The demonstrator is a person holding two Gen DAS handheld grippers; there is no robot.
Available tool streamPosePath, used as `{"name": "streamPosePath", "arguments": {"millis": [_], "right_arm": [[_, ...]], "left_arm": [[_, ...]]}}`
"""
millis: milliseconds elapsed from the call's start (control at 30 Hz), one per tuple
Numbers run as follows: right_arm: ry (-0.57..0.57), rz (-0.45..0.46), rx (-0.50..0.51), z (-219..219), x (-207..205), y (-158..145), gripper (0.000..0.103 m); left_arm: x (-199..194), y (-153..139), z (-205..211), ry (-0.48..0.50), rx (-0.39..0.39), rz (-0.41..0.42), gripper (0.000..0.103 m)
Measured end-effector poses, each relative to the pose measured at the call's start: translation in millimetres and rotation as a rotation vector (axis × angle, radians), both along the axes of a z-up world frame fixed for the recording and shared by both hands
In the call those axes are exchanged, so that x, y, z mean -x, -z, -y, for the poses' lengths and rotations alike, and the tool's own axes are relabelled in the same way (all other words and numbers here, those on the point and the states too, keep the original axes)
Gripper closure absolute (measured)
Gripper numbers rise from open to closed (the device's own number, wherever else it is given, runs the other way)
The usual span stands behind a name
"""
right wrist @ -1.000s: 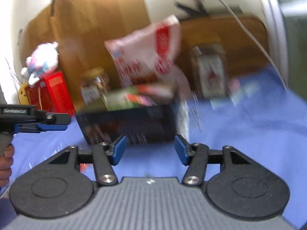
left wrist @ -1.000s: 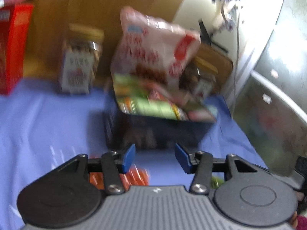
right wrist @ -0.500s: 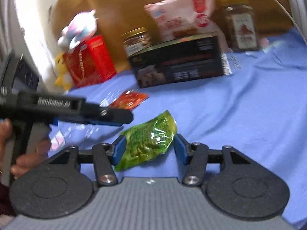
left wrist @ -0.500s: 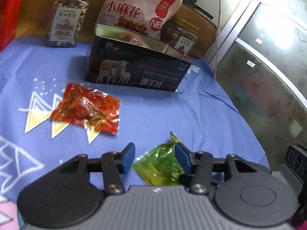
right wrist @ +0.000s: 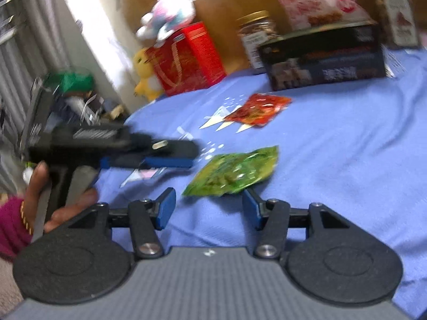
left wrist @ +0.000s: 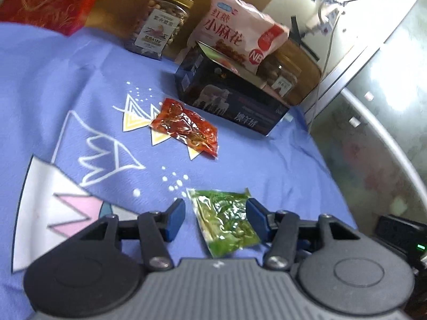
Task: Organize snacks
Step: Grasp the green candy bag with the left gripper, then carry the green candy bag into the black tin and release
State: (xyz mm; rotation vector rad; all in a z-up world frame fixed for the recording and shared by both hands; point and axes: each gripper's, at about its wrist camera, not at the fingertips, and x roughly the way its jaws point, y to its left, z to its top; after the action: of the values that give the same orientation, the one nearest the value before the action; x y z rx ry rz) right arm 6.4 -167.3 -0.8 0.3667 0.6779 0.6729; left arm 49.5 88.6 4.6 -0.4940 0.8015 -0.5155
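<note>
A green snack packet (left wrist: 226, 221) lies flat on the blue cloth (left wrist: 80, 85). My left gripper (left wrist: 215, 220) is open with the packet between its blue fingers, not clamped. A red snack packet (left wrist: 184, 126) lies further on, before a dark open box (left wrist: 229, 101) holding snacks. In the right wrist view the green packet (right wrist: 234, 170) lies just ahead of my open, empty right gripper (right wrist: 208, 209). The red packet (right wrist: 257, 109) and the box (right wrist: 323, 58) lie beyond. The left gripper (right wrist: 168, 157) shows at the left, held by a hand.
A pink-and-white snack bag (left wrist: 240, 34) leans behind the box. Nut jars (left wrist: 160, 32) (left wrist: 283, 78) stand on either side of it. A red carton (right wrist: 186, 58) with plush toys (right wrist: 165, 18) stands at the back left. A grey cabinet (left wrist: 379, 122) borders the right.
Both grippers pulled back from the box and dropped towards the cloth. The green packet now sits between the left gripper's fingers, and the right gripper has backed slightly off it.
</note>
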Motion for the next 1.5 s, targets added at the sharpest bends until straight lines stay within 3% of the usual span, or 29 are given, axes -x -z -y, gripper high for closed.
{"name": "streamPosePath", "arguments": {"millis": [200,333,467,567,700,800,833,867,900,933,1067,1167,1400,1500], "right_arm": [[0.059,-0.140,-0.181,18.1,-17.7,11.5,0.050],[0.065,-0.203,-0.198,10.7,-32.6,19.8,0.083],[0.058,-0.240,-0.262,12.5,-37.3,23.7,0.085],[0.069,-0.321,-0.417,33.4,-40.4,35.1,0.087],[0.096,-0.371,-0.589,56.0,-39.1,42.5,0.087],[0.085,-0.365,-0.650,58.6,-36.4,40.2,0.087],[0.076,-0.360,-0.648,57.4,-35.7,38.3,0.087],[0.066,-0.358,-0.647,55.2,-35.1,37.1,0.087],[0.046,-0.359,-0.651,54.4,-35.3,36.6,0.087],[0.027,-0.362,-0.654,53.2,-35.4,36.4,0.087],[0.036,-0.349,-0.585,43.2,-33.0,35.8,0.086],[0.037,-0.337,-0.529,39.4,-31.9,35.4,0.086],[0.026,-0.149,-0.209,26.2,-17.8,13.4,0.083],[0.039,-0.115,-0.175,24.5,-18.2,12.7,0.083]], "left_arm": [[-5.5,10.8,8.6,0.067,0.081,-0.055,0.055],[-12.1,20.8,14.7,0.075,0.112,-0.061,0.058],[-9.6,20.7,9.6,0.069,0.116,-0.052,0.054],[-6.3,15.5,-1.8,0.036,0.141,-0.030,0.045],[-5.0,10.4,-16.1,0.011,0.214,-0.026,0.026],[-7.7,10.3,-12.0,0.045,0.276,-0.039,0.026],[-8.4,10.6,-7.9,0.060,0.286,-0.041,0.027],[-9.0,10.5,-2.6,0.078,0.286,-0.040,0.036],[-9.6,10.6,2.8,0.094,0.277,-0.038,0.053],[-10.4,11.6,6.4,0.105,0.266,-0.038,0.062],[-12.6,16.1,7.6,0.086,0.234,-0.040,0.083],[-14.7,21.4,9.5,0.094,0.210,-0.057,0.083],[-21.0,28.9,20.6,0.138,0.154,-0.090,0.083],[-27.8,23.8,25.7,0.160,0.138,-0.082,0.083]]}}
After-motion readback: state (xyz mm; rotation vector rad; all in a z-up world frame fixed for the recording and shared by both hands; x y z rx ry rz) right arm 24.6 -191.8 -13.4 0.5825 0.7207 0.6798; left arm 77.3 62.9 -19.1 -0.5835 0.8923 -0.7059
